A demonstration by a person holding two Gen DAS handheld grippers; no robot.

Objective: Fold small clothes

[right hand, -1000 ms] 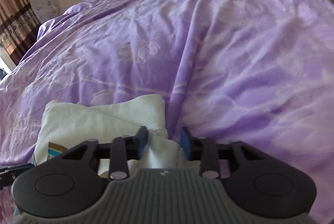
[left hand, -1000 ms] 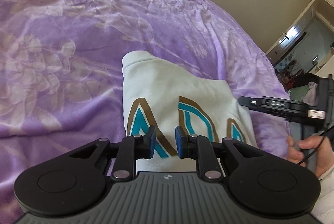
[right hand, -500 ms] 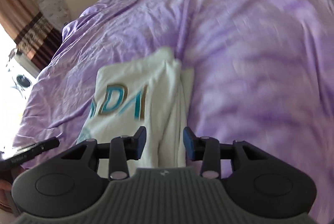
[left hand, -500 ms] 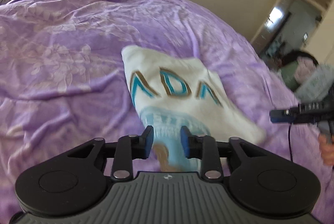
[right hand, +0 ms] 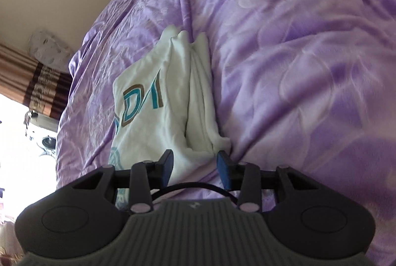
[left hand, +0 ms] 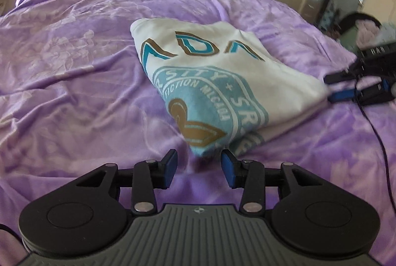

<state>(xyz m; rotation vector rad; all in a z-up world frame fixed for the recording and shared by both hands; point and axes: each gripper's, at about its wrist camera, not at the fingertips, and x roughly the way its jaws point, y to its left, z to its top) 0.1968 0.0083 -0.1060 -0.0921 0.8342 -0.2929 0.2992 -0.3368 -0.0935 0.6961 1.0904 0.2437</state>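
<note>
On the purple bed, the left tongs (left hand: 198,170) stand apart and are opening, the printed corner of the folded white T-shirt (left hand: 217,82) lying just beyond their blue pads, unpinched. A second ago they were nearly together over the lettering; both pairs have since backed off, showing the whole folded bundle. The right tongs (right hand: 194,167) stand partly apart at the stacked white edge, gripping nothing. The T-shirt rests on the bedspread (left hand: 74,72), so this fold looks released and probably complete.
</note>
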